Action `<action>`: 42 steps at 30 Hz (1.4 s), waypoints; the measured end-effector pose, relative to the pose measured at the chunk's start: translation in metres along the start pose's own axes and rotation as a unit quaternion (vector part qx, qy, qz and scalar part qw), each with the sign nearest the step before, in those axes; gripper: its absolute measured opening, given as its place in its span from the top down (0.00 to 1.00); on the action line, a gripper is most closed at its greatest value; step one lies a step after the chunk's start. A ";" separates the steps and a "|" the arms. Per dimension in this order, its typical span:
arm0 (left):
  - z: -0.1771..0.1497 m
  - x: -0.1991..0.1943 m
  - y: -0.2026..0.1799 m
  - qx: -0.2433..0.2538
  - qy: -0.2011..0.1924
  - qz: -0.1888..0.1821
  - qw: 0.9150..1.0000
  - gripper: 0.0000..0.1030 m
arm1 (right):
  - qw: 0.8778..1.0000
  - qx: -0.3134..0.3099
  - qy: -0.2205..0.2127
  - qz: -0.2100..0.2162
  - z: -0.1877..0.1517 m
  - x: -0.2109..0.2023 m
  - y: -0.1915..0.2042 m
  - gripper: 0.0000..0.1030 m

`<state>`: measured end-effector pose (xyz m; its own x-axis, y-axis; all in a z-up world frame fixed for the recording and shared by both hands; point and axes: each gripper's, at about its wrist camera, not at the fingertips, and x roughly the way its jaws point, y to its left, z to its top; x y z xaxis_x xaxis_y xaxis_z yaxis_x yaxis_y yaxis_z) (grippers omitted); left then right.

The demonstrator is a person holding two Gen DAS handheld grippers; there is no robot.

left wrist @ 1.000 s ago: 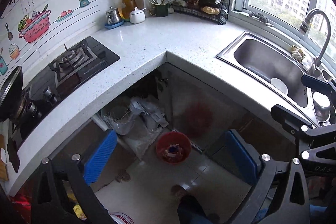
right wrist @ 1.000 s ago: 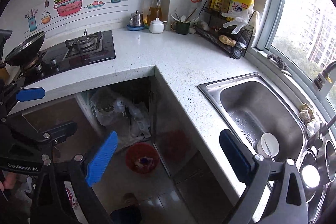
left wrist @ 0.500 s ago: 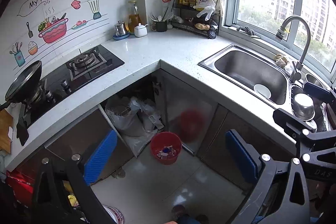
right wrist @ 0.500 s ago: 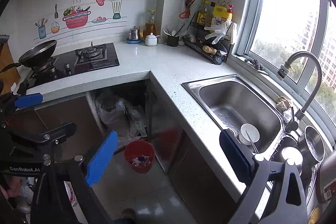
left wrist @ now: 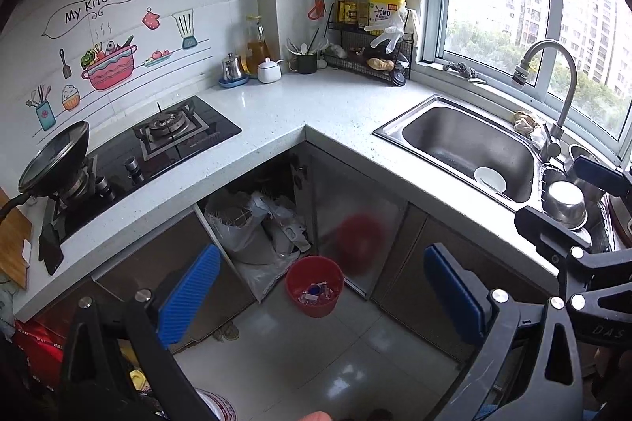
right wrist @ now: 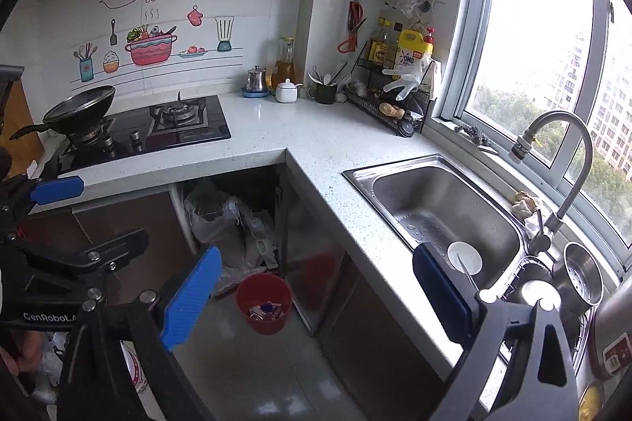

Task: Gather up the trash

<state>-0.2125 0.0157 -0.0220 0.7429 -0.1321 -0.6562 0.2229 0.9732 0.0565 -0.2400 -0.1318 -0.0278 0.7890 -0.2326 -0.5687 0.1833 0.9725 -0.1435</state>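
A red trash bin (left wrist: 315, 284) stands on the tiled floor below the counter corner, with small scraps and a blue piece inside; in the right wrist view the bin (right wrist: 264, 302) sits lower left of centre. My left gripper (left wrist: 322, 294) is open, high above the floor, its blue pads (left wrist: 189, 294) wide apart and empty. My right gripper (right wrist: 316, 298) is open too, with nothing between its blue pads (right wrist: 442, 296). Each gripper appears at the edge of the other's view.
An L-shaped white counter (left wrist: 316, 105) wraps the corner. It carries a gas hob (left wrist: 158, 140) with a wok (left wrist: 55, 160), a steel sink (left wrist: 466, 144) holding a white bowl (left wrist: 489, 179), and a rack (left wrist: 371, 53) of bottles. An open cabinet (left wrist: 252, 223) holds plastic bags.
Both grippers have pulled back and up from the counter, so the kitchen looks smaller and farther. The red bin stays in place. Both stay open and empty.
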 end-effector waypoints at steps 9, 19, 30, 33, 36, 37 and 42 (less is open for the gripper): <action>-0.002 -0.006 -0.003 0.000 -0.006 0.004 1.000 0.01 | 1.000 -0.002 -0.004 0.003 -0.002 -0.003 -0.003 0.05; -0.004 -0.010 -0.006 0.004 -0.009 0.002 1.000 0.01 | 1.000 0.000 -0.006 0.000 -0.006 -0.010 -0.007 0.05; -0.006 -0.011 -0.007 0.002 -0.009 0.001 1.000 0.01 | 1.000 -0.001 -0.003 -0.001 -0.007 -0.013 -0.010 0.05; -0.006 -0.012 -0.010 -0.001 -0.009 -0.001 1.000 0.01 | 1.000 -0.002 -0.004 -0.002 -0.006 -0.013 -0.010 0.05; -0.006 -0.013 -0.010 -0.001 -0.009 -0.002 1.000 0.01 | 1.000 -0.003 -0.007 -0.002 -0.006 -0.014 -0.011 0.05; -0.006 -0.013 -0.011 -0.001 -0.011 -0.002 1.000 0.01 | 1.000 -0.002 -0.006 -0.002 -0.006 -0.015 -0.012 0.05; -0.006 -0.014 -0.014 -0.001 -0.013 -0.001 1.000 0.01 | 1.000 -0.002 -0.008 -0.003 -0.007 -0.016 -0.013 0.05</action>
<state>-0.2302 0.0051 -0.0181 0.7581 -0.1387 -0.6373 0.2234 0.9732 0.0539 -0.2590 -0.1405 -0.0222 0.7968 -0.2379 -0.5554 0.1855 0.9711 -0.1499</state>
